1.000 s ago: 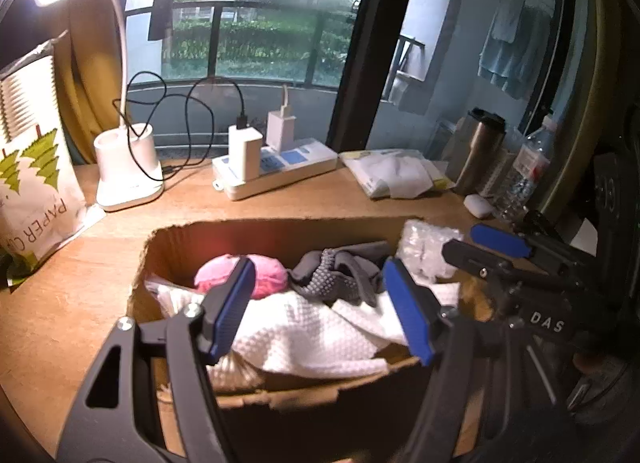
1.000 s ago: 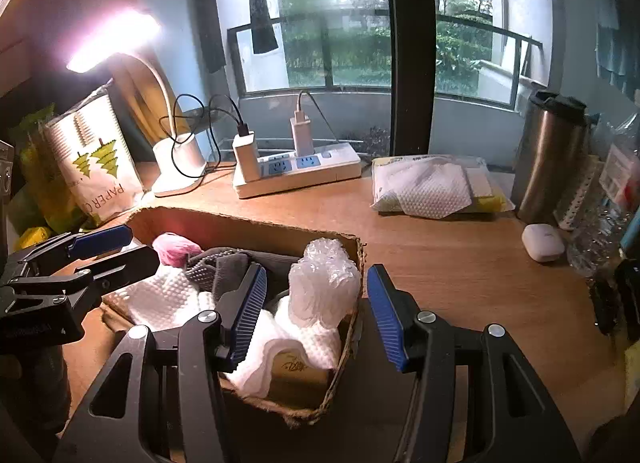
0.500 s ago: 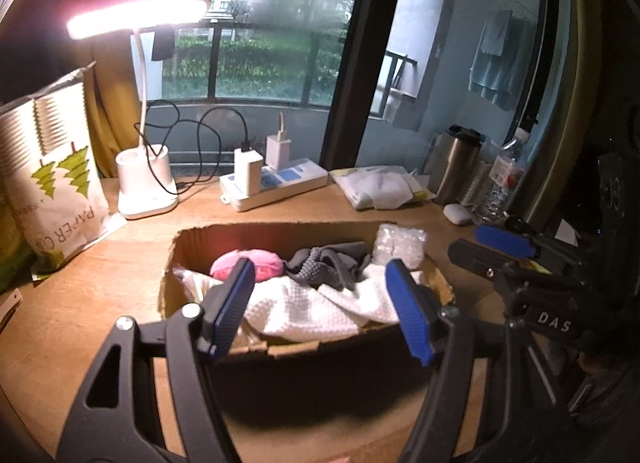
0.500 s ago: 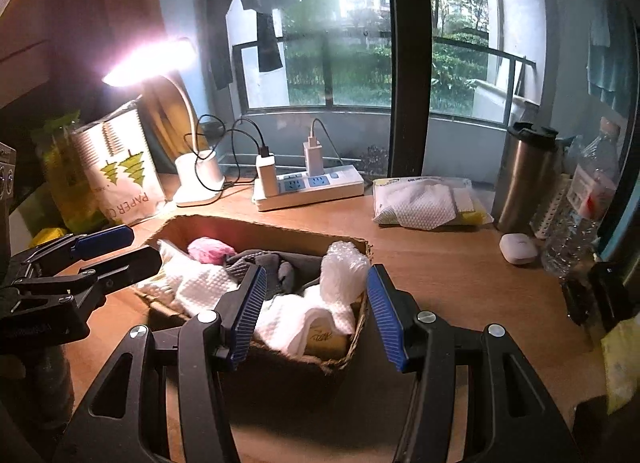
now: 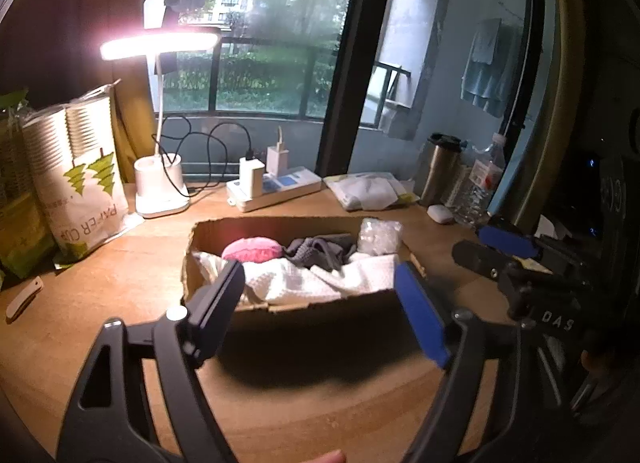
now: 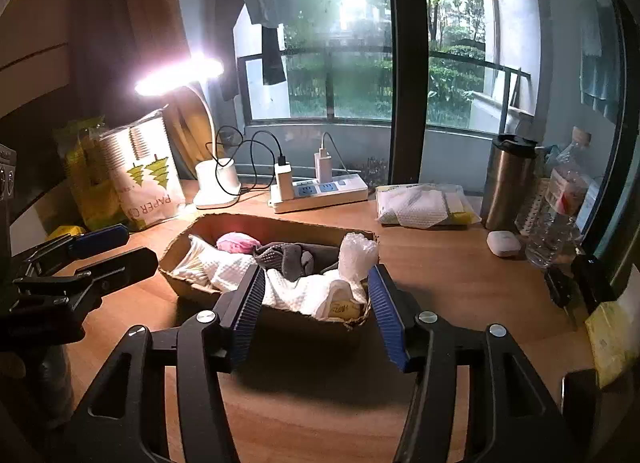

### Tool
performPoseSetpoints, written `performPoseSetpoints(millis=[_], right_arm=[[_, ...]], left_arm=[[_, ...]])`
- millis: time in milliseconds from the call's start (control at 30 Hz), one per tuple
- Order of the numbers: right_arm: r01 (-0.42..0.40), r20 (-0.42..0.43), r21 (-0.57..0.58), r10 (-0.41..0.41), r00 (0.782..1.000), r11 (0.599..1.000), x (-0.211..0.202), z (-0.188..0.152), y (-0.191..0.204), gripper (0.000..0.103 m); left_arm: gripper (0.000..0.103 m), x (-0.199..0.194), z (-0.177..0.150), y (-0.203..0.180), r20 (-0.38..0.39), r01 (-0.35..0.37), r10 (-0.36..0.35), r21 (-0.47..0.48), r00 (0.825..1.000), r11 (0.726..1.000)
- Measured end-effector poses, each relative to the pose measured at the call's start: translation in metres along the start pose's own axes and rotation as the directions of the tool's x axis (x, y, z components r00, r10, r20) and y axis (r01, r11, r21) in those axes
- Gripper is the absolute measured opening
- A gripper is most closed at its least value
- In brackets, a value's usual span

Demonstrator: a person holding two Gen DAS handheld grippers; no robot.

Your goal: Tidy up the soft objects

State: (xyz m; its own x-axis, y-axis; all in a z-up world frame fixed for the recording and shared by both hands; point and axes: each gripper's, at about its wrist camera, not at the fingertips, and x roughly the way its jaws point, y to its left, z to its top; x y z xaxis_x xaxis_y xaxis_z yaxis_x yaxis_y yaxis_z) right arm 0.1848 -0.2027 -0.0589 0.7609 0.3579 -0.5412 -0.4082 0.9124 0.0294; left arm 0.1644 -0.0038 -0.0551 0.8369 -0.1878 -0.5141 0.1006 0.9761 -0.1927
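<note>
Cardboard box (image 6: pixel 280 229) sat mid-desk (image 6: pixel 440 283), holding all visible soft items: white towel (image 6: pixel 296 291), pink ball (image 6: pixel 236 242), grey cloth (image 6: pixel 288 257), bubble wrap (image 6: pixel 356 253). Left gripper (image 5: pixel 320 303) was spread wide, empty, above the box's near side. Right gripper (image 6: pixel 316 307) likewise wide and empty, fingers framing the box's right end. Judged: packing step looked complete or nearly so. Next move, if any, called for checking the desk for stray soft items, e.g. the wipes pack (image 6: pixel 424 205) behind the box.
</note>
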Motion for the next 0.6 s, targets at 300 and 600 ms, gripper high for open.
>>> performPoseSetpoints(millis=[300, 600], right_arm=[[0.005, 0.035, -0.012, -0.005, 0.999, 1.0, -0.033, -0.005, 0.011, 0.063], [0.021, 0.105, -0.024, -0.018, 0.994, 0.999, -0.073, 0.001, 0.021, 0.063]], left_arm=[[0.087, -0.035, -0.005, -0.004, 0.036, -0.012, 0.012, 0.005, 0.999, 1.0], [0.088, -0.073, 0.004, -0.01, 0.112, -0.018, 0.015, 0.026, 0.994, 1.0]])
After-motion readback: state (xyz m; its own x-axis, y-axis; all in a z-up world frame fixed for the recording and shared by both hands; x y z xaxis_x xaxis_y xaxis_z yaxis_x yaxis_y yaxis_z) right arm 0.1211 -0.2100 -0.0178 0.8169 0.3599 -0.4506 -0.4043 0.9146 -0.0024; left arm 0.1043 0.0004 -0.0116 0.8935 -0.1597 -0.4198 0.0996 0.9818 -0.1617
